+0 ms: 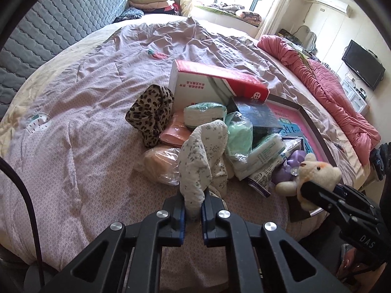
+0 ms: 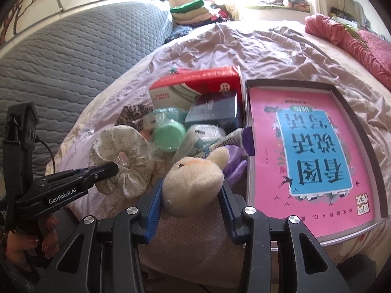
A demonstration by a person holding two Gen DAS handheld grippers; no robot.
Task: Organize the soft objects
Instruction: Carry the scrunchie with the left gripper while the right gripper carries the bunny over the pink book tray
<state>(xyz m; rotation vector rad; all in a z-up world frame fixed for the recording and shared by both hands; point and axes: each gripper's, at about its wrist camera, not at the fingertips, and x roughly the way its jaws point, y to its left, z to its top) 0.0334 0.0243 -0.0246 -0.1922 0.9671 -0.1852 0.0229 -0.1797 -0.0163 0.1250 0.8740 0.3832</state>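
A heap of soft things lies on the lilac bedspread [image 1: 85, 102]. My left gripper [image 1: 193, 200] is shut on a white floral scrunchie [image 1: 202, 151], which stands up out of the pads above the heap; in the right wrist view the scrunchie [image 2: 117, 141] hangs from the left gripper [image 2: 107, 169]. My right gripper [image 2: 191, 195] is shut on a cream plush toy [image 2: 195, 180], its blue pads pressing on both sides of the toy's head. In the left wrist view the plush toy [image 1: 315, 171] sits at the right gripper [image 1: 308, 188], near the bed's front right edge.
The heap holds a leopard-print cloth [image 1: 151, 112], a red-and-white box [image 1: 215, 80], a dark blue box [image 2: 212, 112], green and white wrapped packs [image 1: 239, 134] and a purple item [image 1: 288, 168]. A shallow box with a pink book [image 2: 308, 146] lies right of it. A pink quilt [image 1: 325, 90] edges the bed.
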